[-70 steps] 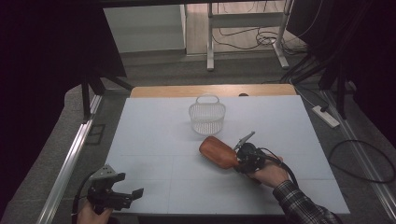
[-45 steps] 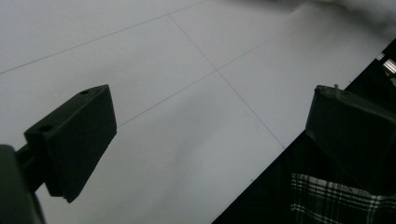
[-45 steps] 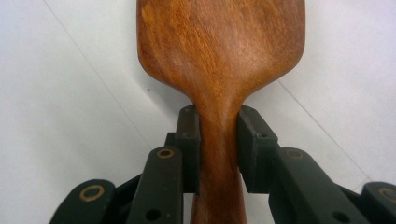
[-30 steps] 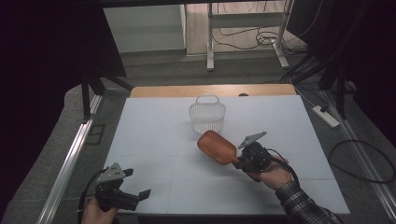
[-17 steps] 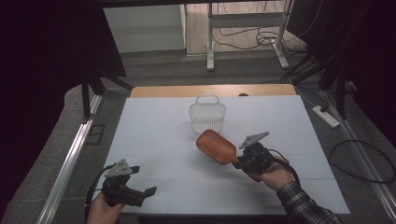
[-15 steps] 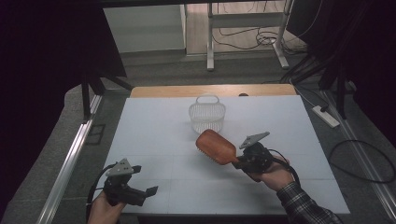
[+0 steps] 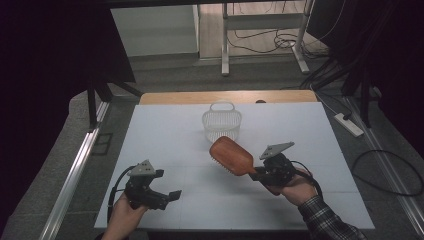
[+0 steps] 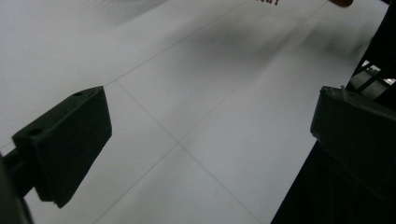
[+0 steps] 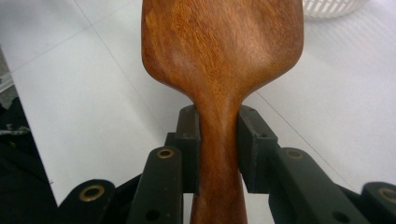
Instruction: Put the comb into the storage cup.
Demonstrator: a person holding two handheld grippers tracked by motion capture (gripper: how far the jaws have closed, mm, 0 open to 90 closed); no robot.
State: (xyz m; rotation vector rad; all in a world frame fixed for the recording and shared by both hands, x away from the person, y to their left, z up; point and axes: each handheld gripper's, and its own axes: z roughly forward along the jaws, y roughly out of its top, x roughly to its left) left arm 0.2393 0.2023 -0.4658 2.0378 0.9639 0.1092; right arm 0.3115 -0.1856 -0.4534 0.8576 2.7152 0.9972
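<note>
Right hand-held gripper (image 7: 261, 175) pinches the handle of a wooden hairbrush (image 7: 232, 155), holding it tilted above the white bench (image 7: 170, 135), just in front of the white basket (image 7: 222, 121). Left hand-held gripper (image 7: 169, 196), near the bench's front edge, has its jaws spread with nothing between them.

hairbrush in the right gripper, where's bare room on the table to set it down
Most of the white table top is bare: the wide left stretch between the basket and the left gripper, and the right strip beyond the basket. It is crowded only around the basket and near the right gripper, shut on the hairbrush.
</note>
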